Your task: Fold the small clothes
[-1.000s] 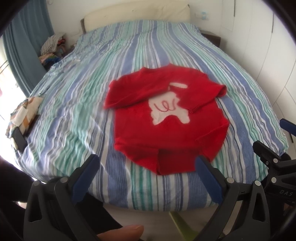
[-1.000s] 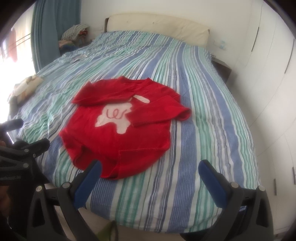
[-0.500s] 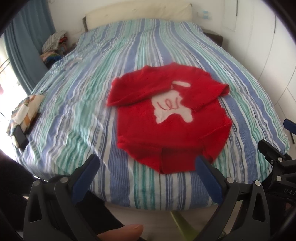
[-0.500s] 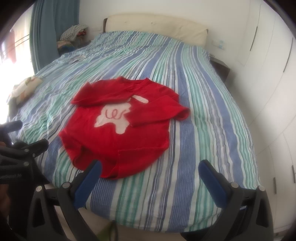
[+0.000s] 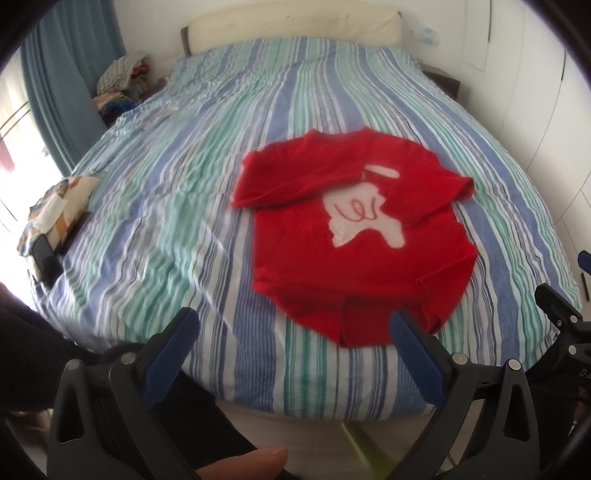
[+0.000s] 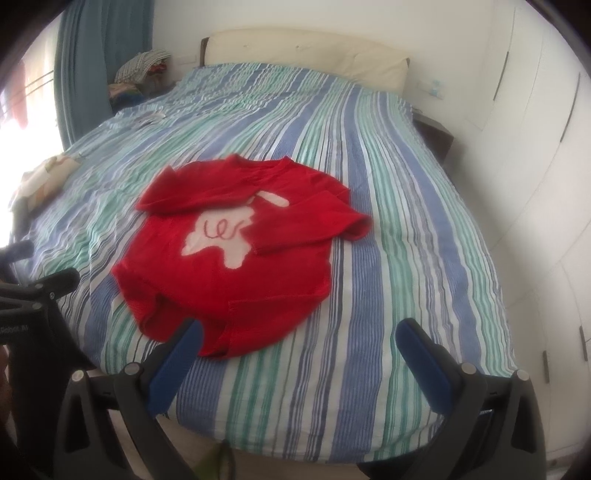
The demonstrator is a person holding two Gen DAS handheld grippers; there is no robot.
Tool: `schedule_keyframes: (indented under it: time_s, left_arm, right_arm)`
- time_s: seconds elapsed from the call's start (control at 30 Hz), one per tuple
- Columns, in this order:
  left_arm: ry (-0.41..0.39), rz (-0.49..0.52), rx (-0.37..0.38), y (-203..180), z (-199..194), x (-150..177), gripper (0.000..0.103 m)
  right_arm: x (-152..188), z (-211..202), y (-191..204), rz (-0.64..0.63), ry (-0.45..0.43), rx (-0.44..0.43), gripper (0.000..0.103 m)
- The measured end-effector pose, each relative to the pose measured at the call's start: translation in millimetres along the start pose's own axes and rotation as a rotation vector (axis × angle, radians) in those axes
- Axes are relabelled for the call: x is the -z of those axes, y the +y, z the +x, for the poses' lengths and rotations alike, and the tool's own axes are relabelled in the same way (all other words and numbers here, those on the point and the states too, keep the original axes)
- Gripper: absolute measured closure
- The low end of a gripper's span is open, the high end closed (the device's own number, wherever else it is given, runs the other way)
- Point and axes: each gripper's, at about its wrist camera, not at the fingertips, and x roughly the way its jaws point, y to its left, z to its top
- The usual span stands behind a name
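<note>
A small red sweater (image 5: pixel 354 236) with a white animal patch lies flat on the striped bed (image 5: pixel 177 206), both sleeves folded across its chest. The same sweater (image 6: pixel 240 251) shows left of centre in the right wrist view. My left gripper (image 5: pixel 295 343) is open, held above the bed's near edge, with the sweater's hem just beyond its right finger. My right gripper (image 6: pixel 299 350) is also open with nothing in it; its left finger (image 6: pixel 177 362) overlaps the hem in the picture. Neither gripper touches the cloth.
A patterned folded cloth (image 5: pixel 55 210) sits at the bed's left edge. Piled clothes (image 5: pixel 122 74) and a blue curtain (image 5: pixel 74 74) stand far left, a cream headboard (image 5: pixel 295 22) at the back. White wardrobe doors (image 6: pixel 546 147) line the right side. A thumb (image 5: pixel 251 459) shows below.
Both wrist views have shifted slightly toward the bed and to the left, so the sweater sits further right in the left view. The sweater itself has not moved; both grippers stay open.
</note>
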Motion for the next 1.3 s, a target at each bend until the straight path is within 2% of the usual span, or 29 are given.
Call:
schedule_keyframes:
  time_s: [0.27, 0.6, 0.73, 0.93, 1.1, 1.3]
  left_arm:
    - [0.026, -0.021, -0.009, 11, 7, 6, 0.001]
    - [0.021, 0.035, 0.05, -9, 13, 11, 0.001]
    - [0.037, 0.019, 0.072, -5, 19, 11, 0.001]
    - [0.015, -0.006, 0.069, 1, 9, 8, 0.001]
    - [-0.04, -0.022, 0.066, 2, -6, 0, 0.001]
    - [-0.046, 0.023, 0.049, -8, 10, 0, 0.001]
  right_arm:
    - [0, 2, 1, 0.005, 0.0, -0.001, 0.0]
    - [3, 10, -4, 0.014, 0.026, 0.001, 0.0]
    - [2, 11, -6, 0.022, 0.03, -0.001, 0.0]
    - [-2, 10, -10, 0.03, 0.027, 0.014, 0.0]
    - [-5, 7, -7, 0.037, 0.006, 0.019, 0.0]
    - [-6, 8, -4, 0.04, 0.006, 0.02, 0.0]
